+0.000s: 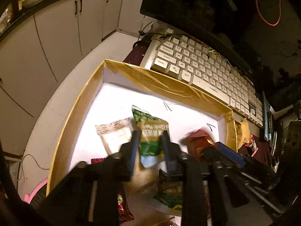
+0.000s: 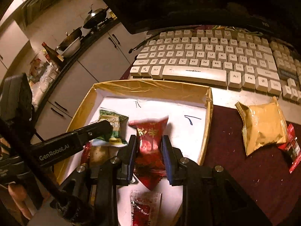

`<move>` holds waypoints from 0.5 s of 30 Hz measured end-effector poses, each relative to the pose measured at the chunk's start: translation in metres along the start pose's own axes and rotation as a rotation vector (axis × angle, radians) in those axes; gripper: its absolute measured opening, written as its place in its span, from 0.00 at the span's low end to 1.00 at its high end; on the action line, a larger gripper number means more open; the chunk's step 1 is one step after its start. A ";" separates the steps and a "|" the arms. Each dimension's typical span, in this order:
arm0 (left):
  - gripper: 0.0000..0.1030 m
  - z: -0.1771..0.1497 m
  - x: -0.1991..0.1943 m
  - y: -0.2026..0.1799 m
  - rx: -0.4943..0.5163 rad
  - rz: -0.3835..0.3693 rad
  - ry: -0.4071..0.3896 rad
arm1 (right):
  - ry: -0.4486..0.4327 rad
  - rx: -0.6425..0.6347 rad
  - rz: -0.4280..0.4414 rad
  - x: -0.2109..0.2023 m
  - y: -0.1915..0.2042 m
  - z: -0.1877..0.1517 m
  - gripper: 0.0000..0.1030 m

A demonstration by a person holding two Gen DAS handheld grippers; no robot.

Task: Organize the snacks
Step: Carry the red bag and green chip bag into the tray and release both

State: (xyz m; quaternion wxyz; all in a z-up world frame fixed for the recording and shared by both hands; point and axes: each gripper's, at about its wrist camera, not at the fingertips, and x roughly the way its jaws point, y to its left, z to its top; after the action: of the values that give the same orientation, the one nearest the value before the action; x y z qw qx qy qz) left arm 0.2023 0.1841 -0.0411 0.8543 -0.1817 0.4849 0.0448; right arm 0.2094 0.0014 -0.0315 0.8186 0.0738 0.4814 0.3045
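Your left gripper (image 1: 150, 146) clamps the green packet (image 1: 150, 131) and your right gripper (image 2: 149, 150) clamps the red packet (image 2: 150, 141), each packet's long axis running forward along the fingers, above the box (image 2: 150, 86) floor directly ahead.

Keyboard (image 2: 207, 56) behind the box (image 2: 150, 86), packets inside it, one pouch (image 2: 263, 126) on the table right of it.

Green-and-gold snack packet (image 1: 152, 131) with white lettering, red packet (image 2: 149, 146) with gold characters, plain gold packet (image 2: 262, 126) on maroon desk cloth (image 2: 244, 169), white tray (image 2: 169, 88) edged in gold tape, off-white keyboard (image 2: 207, 56), blue-faced black gripper fingers (image 2: 168, 156).
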 end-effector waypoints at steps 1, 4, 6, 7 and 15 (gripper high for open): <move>0.45 -0.001 -0.005 -0.002 0.011 0.010 -0.012 | -0.016 0.013 0.019 -0.008 -0.002 -0.001 0.28; 0.53 -0.014 -0.033 -0.014 0.058 0.048 -0.086 | -0.081 0.034 0.065 -0.040 -0.006 -0.009 0.43; 0.66 -0.032 -0.058 -0.024 0.081 0.039 -0.142 | -0.134 0.047 0.115 -0.073 -0.015 -0.028 0.49; 0.70 -0.046 -0.070 -0.030 0.089 0.023 -0.172 | -0.142 0.039 0.132 -0.081 -0.017 -0.036 0.49; 0.77 -0.127 -0.095 -0.077 0.108 -0.085 -0.220 | -0.185 0.045 0.065 -0.130 -0.089 -0.079 0.54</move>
State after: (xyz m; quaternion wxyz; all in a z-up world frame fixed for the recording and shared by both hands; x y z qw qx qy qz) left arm 0.0689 0.0773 0.0010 0.9120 -0.1500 0.3818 0.0020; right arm 0.1363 -0.1575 -0.0135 0.8473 0.1356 0.4079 0.3118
